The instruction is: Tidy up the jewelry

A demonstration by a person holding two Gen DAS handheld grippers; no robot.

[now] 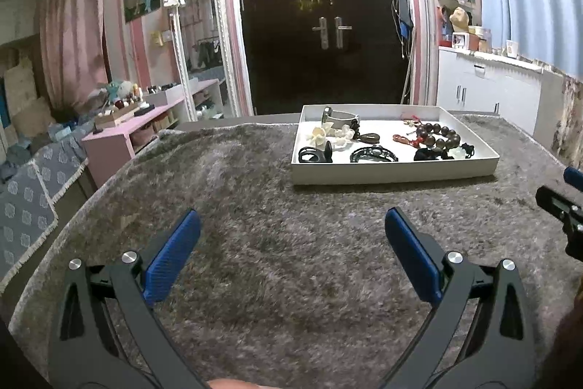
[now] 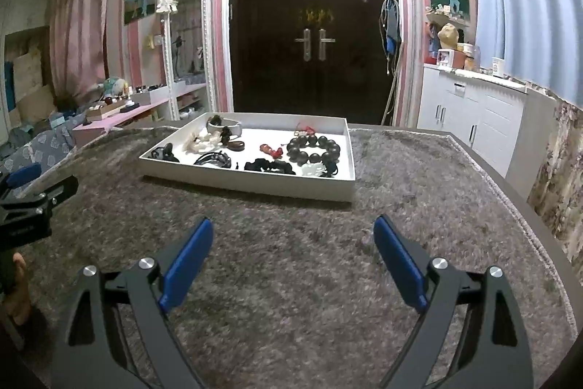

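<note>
From your left wrist view, your left gripper [image 1: 292, 225] hangs over bare rug [image 1: 255, 206] with its jaws spread wide and nothing between them. The white tray [image 1: 393, 172] sits well ahead, toward the far edge of the table, and all the jewelry you can see lies inside it: a bead bracelet [image 1: 437, 135], a white flower piece [image 1: 320, 133], a black ring-shaped piece [image 1: 315, 155], a dark bangle [image 1: 373, 154] and a small red charm [image 1: 402, 138]. No piece lies on the rug in this view, so the gathering looks done, or else nothing has been taken out yet; you cannot tell which. From your right wrist view, your right gripper [image 2: 293, 230] is likewise wide open and empty above the rug, short of the tray, and part of your left gripper shows at the left edge. The pieces in the tray lie loosely, some touching, in no clear rows or groups, so if sorting within the tray is the aim, most of it seems left to do.
</note>
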